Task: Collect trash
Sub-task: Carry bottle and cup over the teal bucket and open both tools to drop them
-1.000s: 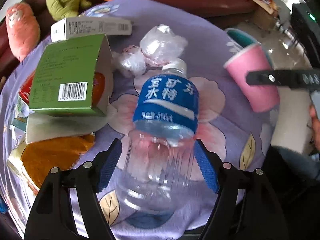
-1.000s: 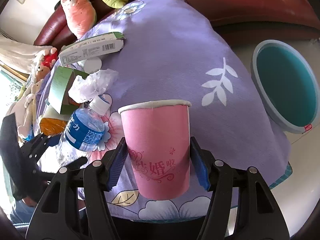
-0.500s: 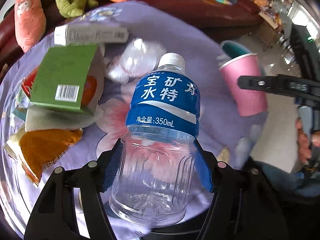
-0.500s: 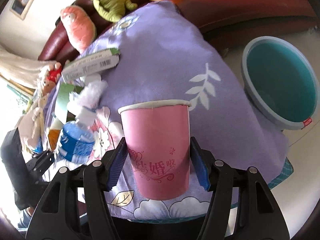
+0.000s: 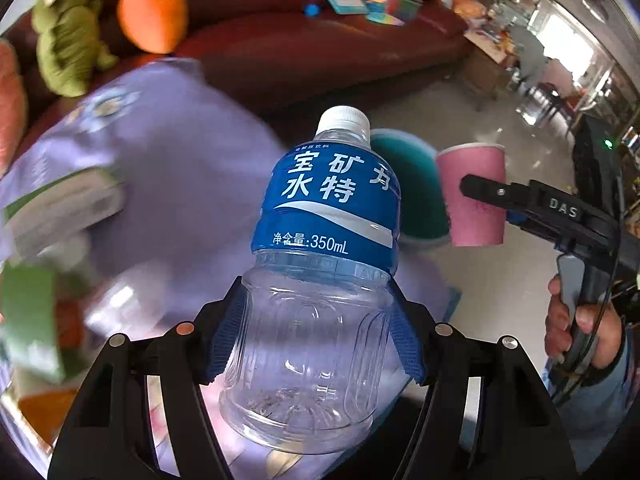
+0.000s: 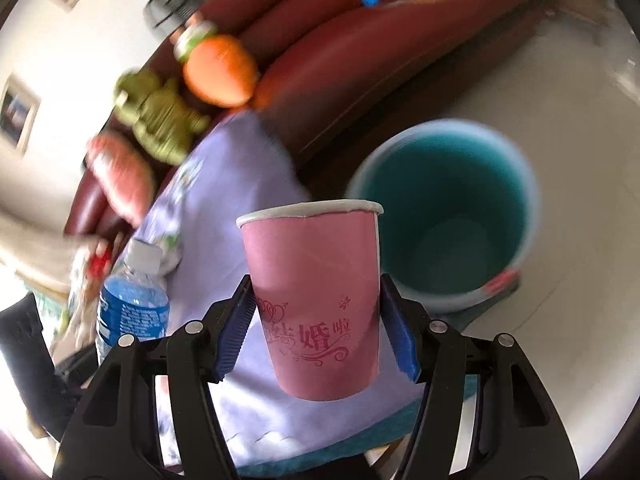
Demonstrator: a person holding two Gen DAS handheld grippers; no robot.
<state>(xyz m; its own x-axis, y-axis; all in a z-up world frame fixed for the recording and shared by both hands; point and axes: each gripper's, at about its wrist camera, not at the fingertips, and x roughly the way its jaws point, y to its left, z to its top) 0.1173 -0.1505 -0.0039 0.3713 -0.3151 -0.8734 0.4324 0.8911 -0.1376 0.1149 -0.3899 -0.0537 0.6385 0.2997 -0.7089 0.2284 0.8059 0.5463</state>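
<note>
My left gripper [image 5: 316,332] clamps one clear plastic water bottle with a blue label [image 5: 320,264]. My right gripper [image 6: 316,326] grips one pink paper cup [image 6: 316,300], near one teal round bin [image 6: 452,216].

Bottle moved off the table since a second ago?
Yes. The water bottle, in the left claw, was lying on the purple tablecloth; now it's lifted, toward the teal bin.

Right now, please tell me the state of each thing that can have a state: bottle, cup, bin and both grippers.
water bottle: cap on, looks empty, held in the air
pink paper cup: upright, held in the air near the bin
teal bin: open top, nothing seen inside
left gripper: shut on water bottle
right gripper: shut on pink paper cup
</note>
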